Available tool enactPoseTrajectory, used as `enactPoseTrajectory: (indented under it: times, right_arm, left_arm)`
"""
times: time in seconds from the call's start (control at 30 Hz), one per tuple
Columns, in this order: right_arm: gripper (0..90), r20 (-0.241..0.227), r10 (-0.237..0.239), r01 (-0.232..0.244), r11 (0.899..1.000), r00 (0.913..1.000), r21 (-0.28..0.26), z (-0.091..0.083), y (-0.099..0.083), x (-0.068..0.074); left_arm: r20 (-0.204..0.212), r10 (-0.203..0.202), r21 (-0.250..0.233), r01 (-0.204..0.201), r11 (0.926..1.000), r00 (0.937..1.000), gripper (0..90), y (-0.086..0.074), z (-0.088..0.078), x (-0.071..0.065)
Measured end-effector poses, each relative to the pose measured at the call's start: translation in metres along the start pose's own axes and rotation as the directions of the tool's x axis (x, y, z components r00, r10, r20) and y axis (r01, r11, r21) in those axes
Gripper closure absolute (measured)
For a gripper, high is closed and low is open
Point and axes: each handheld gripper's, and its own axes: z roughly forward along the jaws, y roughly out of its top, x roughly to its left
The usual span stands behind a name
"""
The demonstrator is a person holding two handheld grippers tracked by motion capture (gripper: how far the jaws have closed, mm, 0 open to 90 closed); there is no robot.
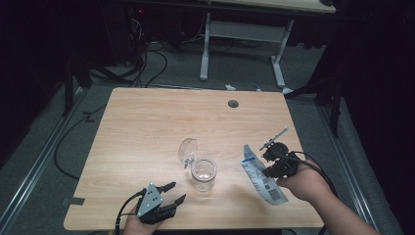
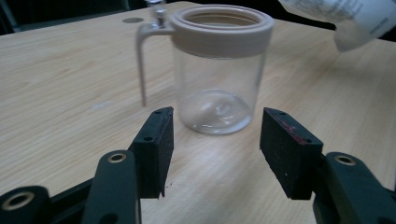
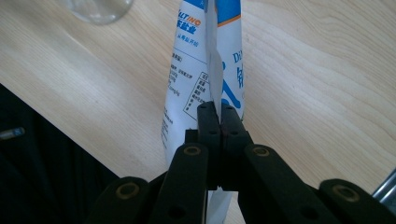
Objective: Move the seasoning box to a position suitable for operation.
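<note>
A clear glass jar (image 1: 203,175) (image 2: 219,70) stands upright near the table's middle front, its hinged lid (image 1: 187,150) swung open to the back left. My left gripper (image 1: 176,191) (image 2: 215,128) is open just in front of the jar, with nothing between its pads (image 2: 158,135). A white and blue pouch (image 1: 262,177) (image 3: 191,70) hangs to the right of the jar, a little above the wood. My right gripper (image 1: 269,170) (image 3: 218,111) is shut on the pouch's thin edge seam. The pouch's end (image 2: 348,16) shows beyond the jar in the left gripper view.
The wooden table (image 1: 147,122) has a round cable hole (image 1: 233,104) near its far edge. The right hand is close to the table's right edge. A thin metal rod (image 1: 275,137) sticks out beyond the right gripper. Behind the table stand a white desk frame (image 1: 242,34) and floor cables (image 1: 147,63).
</note>
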Motion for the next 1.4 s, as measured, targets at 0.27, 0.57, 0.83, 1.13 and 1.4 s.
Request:
enactPoseTrajectory:
  times: [0.27,0.57,0.83,1.13,1.4]
  right_arm:
    - [90.0,-0.011,-0.034,0.034,0.999,0.9993,-0.008,-0.003,0.01,0.016]
    - [90.0,-0.028,-0.057,0.057,0.998,0.998,-0.004,-0.003,0.022,0.029]
    - [90.0,-0.037,-0.091,0.09,0.996,0.9952,-0.021,-0.005,0.033,0.044]
    - [90.0,-0.032,-0.101,0.1,0.995,0.9944,-0.03,-0.01,0.039,0.056]
    - [90.0,-0.03,-0.1,0.099,0.995,0.9946,-0.027,-0.013,0.04,0.062]
  left_arm:
    - [0.036,0.001,-0.01,0.0,0.9999,0.9994,43.6,0.006,0.009,-0.012]
    - [0.097,0.022,-0.013,-0.021,0.9997,0.995,42.8,0.019,0.021,-0.024]
    - [0.142,0.046,-0.011,-0.044,0.9989,0.9889,42.6,0.024,0.032,-0.036]
    - [0.168,0.038,-0.011,-0.037,0.9993,0.9851,42.0,0.027,0.043,-0.044]
    - [0.195,0.057,-0.021,-0.054,0.9983,0.9791,40.6,0.032,0.054,-0.053]
